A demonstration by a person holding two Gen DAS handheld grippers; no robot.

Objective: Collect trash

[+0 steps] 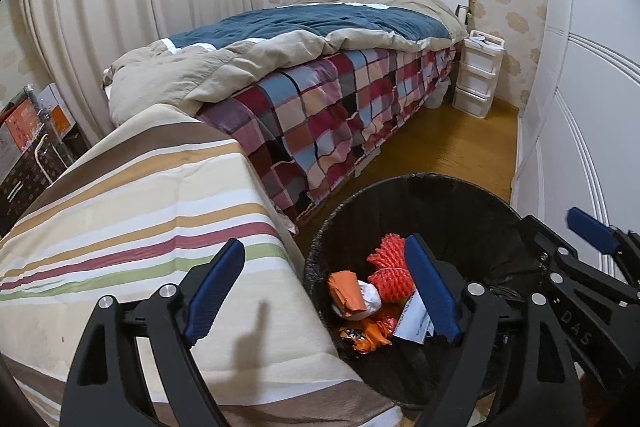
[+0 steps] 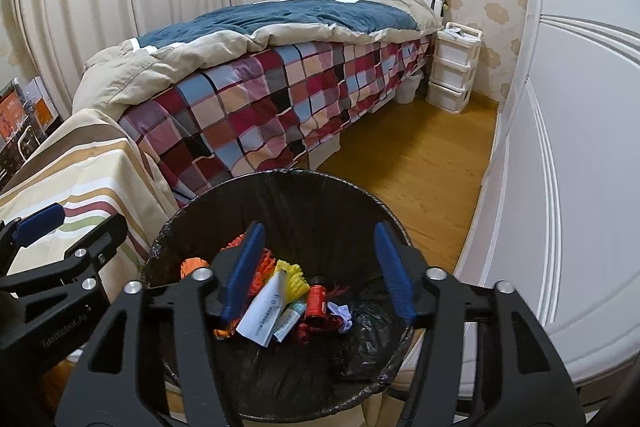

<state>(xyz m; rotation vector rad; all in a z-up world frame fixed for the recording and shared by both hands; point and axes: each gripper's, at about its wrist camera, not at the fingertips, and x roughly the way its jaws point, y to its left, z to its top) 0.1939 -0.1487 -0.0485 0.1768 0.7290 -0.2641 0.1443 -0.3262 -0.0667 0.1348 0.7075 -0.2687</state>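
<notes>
A round bin with a black liner (image 2: 280, 175) stands on the floor under both grippers. In it lie an orange net (image 1: 390, 267), an orange wrapper (image 1: 344, 291), folded white paper (image 2: 264, 315), a yellow net (image 2: 294, 277), a small red bottle (image 2: 318, 301) and a white crumpled scrap (image 2: 342, 313). My right gripper (image 2: 319, 227) hangs open over the bin's middle, nothing between its blue pads. My left gripper (image 1: 324, 247) is open too, empty, straddling the bin rim (image 1: 440, 183) and the striped cloth's edge.
A surface covered in striped cloth (image 1: 140, 207) touches the bin's left side. Behind it is a bed with a plaid sheet (image 1: 320, 107). White wardrobe doors (image 1: 580, 107) run along the right, with wooden floor (image 1: 440, 147) between. A white drawer unit (image 1: 478, 75) stands far back; boxes (image 1: 28, 131) sit left.
</notes>
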